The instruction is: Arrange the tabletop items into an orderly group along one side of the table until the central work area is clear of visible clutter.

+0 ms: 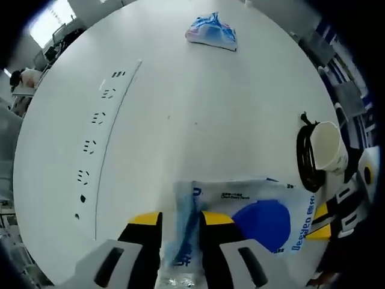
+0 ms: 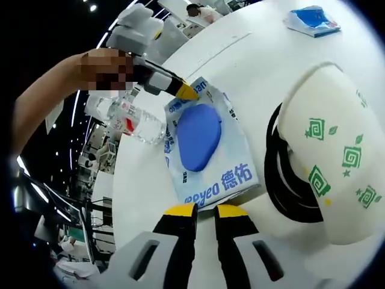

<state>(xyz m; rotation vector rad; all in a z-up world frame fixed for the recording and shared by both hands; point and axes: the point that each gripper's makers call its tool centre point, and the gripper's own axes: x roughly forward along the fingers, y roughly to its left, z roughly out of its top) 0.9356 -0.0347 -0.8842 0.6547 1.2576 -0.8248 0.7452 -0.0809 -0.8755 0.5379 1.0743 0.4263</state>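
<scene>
Where the left gripper view begins, the left gripper [image 1: 180, 226] rises from the bottom edge with its yellow-tipped jaws closed on the near edge of a wet-wipes pack [image 1: 252, 220], white and pale blue with a large blue oval flap. Just beyond the pack's right end stands a cream paper cup [image 1: 329, 146] beside a black coiled cable [image 1: 305, 158]; the right gripper [image 1: 343, 208] enters from the lower right. Farther out on the white round table [image 1: 198, 114], a row of power sockets [image 1: 96, 138] runs along a seam at left, and a small blue-and-pink packet [image 1: 212, 31] lies near the far edge.

In the right gripper view, the right gripper [image 2: 206, 212] has its jaws set narrowly apart, nothing between them, tips just short of the wipes pack [image 2: 207, 147]. To the right, the paper cup [image 2: 328, 150], printed with green spiral motifs, lies partly over the coiled cable [image 2: 280, 180]. Beyond the pack, the left gripper [image 2: 186, 91] grips its far corner, held by a person's hand [image 2: 105, 69]; a clear plastic bottle [image 2: 129, 120] with a red label lies near the table edge. A blue packet [image 2: 313, 20] rests far off.
</scene>
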